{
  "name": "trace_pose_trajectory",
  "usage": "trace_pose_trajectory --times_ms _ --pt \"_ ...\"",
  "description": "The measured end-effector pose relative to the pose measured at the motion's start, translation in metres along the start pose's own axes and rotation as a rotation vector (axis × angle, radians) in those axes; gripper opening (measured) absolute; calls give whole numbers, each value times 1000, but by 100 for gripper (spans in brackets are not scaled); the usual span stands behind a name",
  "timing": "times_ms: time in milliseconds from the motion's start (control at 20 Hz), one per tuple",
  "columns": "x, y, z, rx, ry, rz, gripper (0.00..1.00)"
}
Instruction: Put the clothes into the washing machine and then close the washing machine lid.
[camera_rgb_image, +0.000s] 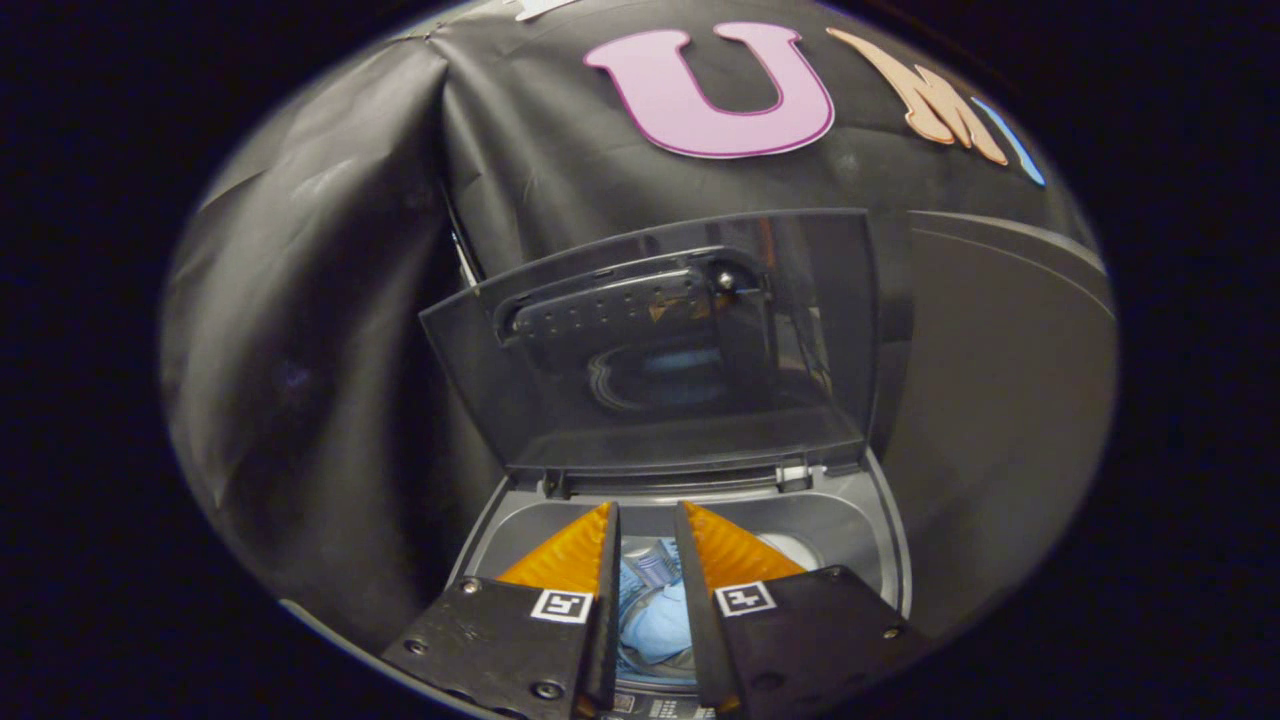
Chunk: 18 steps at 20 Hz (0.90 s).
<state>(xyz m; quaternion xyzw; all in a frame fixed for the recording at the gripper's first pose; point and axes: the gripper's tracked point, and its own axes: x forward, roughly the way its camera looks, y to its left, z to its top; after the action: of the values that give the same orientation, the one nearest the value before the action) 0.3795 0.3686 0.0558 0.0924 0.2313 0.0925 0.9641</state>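
The hand-held gripper (647, 520) hangs over the small grey top-loading washing machine (880, 545), its fingers slightly spread and gripping nothing. The light blue crumpled cloth (655, 620) lies below in the drum, seen through the gap between them. Beyond the fingertips, the smoky translucent plastic lid (660, 350) stands raised upright

My own fingers (608, 560) cover most of the washing machine (530, 520) drum, so the light blue clothes (655, 625) show as a strip in my gap. At six o'clock the control panel (650, 706) is cut off (markings too small to tell).
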Motion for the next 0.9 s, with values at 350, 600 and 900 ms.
trace_pose_trajectory --times_ms 350,600,900 --pt "-13 -5 15 -6 -20 -28 61" --pt "-25 -1 55 -9 -72 -43 91" --pt "-35 10 141 -53 -208 -71 96"
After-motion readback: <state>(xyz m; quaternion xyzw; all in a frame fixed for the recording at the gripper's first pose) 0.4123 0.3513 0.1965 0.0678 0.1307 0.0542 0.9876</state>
